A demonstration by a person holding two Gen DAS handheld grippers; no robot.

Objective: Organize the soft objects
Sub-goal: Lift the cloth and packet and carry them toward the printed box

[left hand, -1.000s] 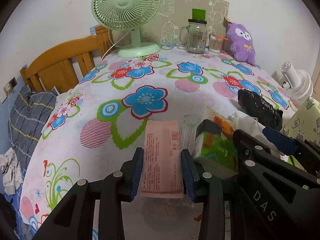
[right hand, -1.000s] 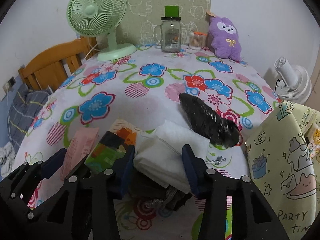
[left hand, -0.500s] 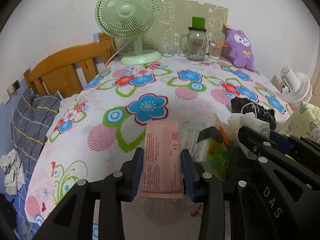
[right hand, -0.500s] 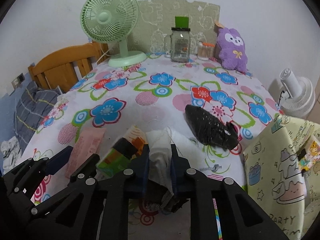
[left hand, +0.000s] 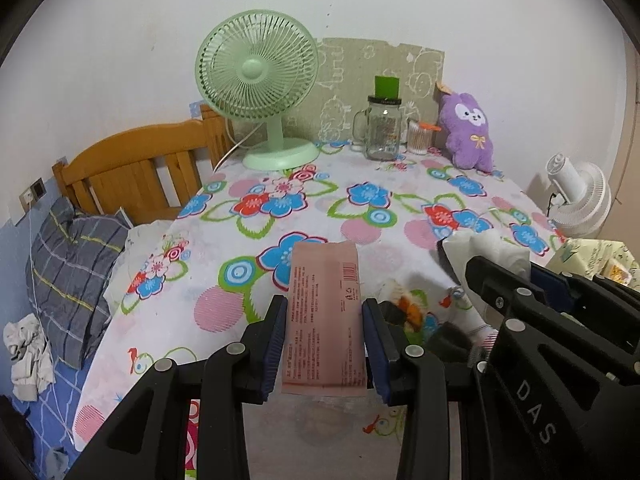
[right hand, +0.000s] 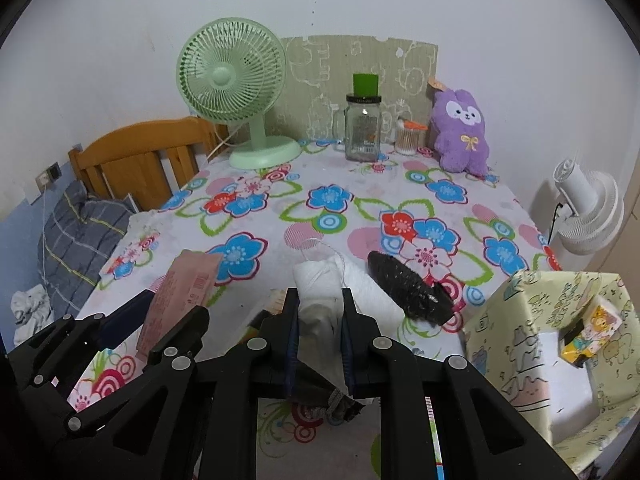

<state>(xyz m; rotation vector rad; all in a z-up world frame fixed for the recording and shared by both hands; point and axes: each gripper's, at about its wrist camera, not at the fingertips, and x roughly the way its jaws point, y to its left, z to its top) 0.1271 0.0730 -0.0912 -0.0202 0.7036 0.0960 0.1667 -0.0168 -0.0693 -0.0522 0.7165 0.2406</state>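
Pink packet [left hand: 323,312] clamped lengthwise in left hand-held gripper [left hand: 324,344]; right hand-held gripper [right hand: 319,336] pinches white cloth [right hand: 320,300]; box [right hand: 560,344] near right.

1. A plain white wall [left hand: 120,40] rises behind the bench [left hand: 320,208], which wears a flower-printed cloth.
2. A wooden headboard [left hand: 132,160] stands at the bench's left, with a grey checked pillow [left hand: 72,248] just below it.
3. A wall socket [left hand: 34,192] sits left of the headboard.
4. A patterned beige board [right hand: 360,60] leans on the wall.
5. A white floor fan [right hand: 588,212] stands at the right.
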